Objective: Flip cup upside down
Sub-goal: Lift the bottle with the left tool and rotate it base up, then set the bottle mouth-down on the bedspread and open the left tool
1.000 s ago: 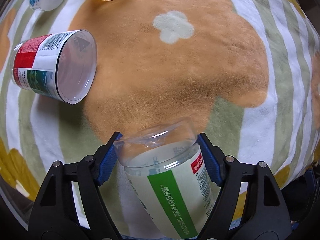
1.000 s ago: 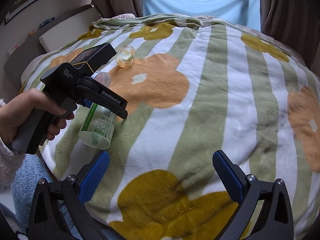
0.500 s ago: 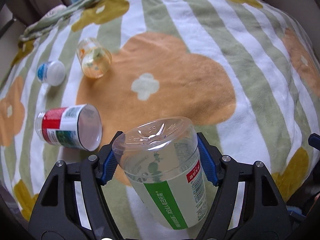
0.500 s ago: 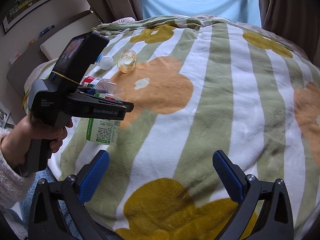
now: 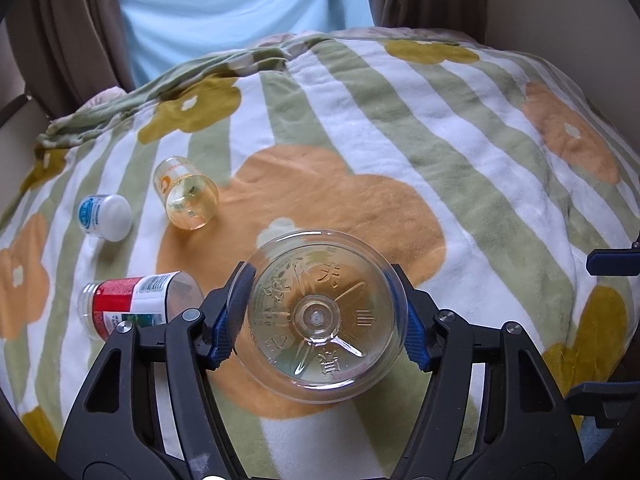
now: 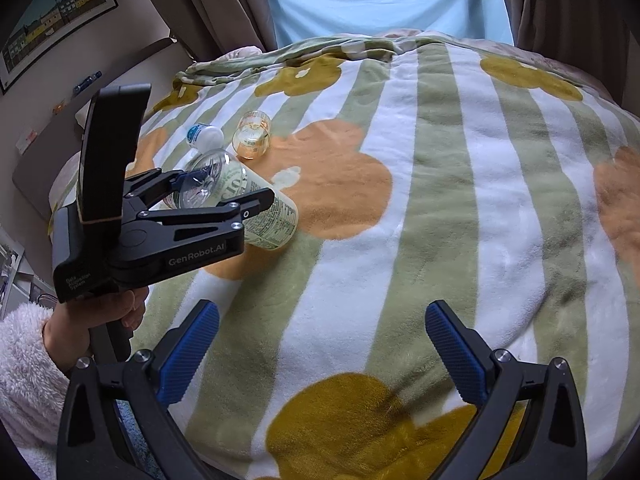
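Observation:
A clear plastic cup [image 5: 320, 316] with a green-and-white label is clamped between the blue pads of my left gripper [image 5: 322, 322], which is shut on it. Its embossed base faces the left wrist camera. From the right wrist view the cup [image 6: 268, 216] is tilted, base up and to the left. Its mouth points down-right at the blanket, and I cannot tell whether the rim touches. A hand [image 6: 100, 312] holds that gripper. My right gripper [image 6: 322, 344] hovers open and empty over the near part of the blanket.
A striped, flowered blanket [image 5: 460, 168] covers the bed. On its left lie a small yellowish glass [image 5: 186, 196], a white bottle with a blue cap [image 5: 104, 216] and a red-and-white labelled jar [image 5: 132, 308], all on their sides. Curtains hang behind.
The left gripper has pitched upward with the cup, so the cup's base now faces its camera and the mouth points away at the blanket. The right gripper has barely moved.

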The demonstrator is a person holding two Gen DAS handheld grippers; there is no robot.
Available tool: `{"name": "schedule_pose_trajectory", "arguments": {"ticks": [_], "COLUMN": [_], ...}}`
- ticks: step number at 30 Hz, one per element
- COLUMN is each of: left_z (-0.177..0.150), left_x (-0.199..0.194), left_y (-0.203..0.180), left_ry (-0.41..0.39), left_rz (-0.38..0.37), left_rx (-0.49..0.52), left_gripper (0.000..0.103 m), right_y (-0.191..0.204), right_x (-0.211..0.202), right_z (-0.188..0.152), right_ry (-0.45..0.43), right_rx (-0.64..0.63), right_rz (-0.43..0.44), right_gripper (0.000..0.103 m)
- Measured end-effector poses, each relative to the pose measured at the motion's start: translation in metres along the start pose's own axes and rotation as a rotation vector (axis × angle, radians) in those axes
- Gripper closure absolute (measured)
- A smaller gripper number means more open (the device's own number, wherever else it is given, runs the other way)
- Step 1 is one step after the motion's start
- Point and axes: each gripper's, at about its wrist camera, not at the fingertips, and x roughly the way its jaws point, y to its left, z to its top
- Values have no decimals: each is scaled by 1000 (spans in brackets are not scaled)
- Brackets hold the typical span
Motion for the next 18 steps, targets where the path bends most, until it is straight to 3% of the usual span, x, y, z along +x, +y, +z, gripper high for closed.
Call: {"name": "schedule_pose_trajectory", "arguments": {"ticks": [6, 13, 18], "left_z": [3, 2, -4], "left_x": [-17, -29, -17], "left_y": [13, 20, 17], "left_ry": [39, 154, 217], "left_rz": [-86, -114, -130], "left_rx": [23, 85, 84], "left_gripper": [40, 40, 40], "right_y": [-3, -5, -4], "right_x": [-1, 0, 3], "right_z": [1, 1, 2], "right_ry": [-10, -14, -16], "right_rx": [34, 50, 55], "right_rz": [5, 25, 41], "right_gripper": [0, 0, 0]}}
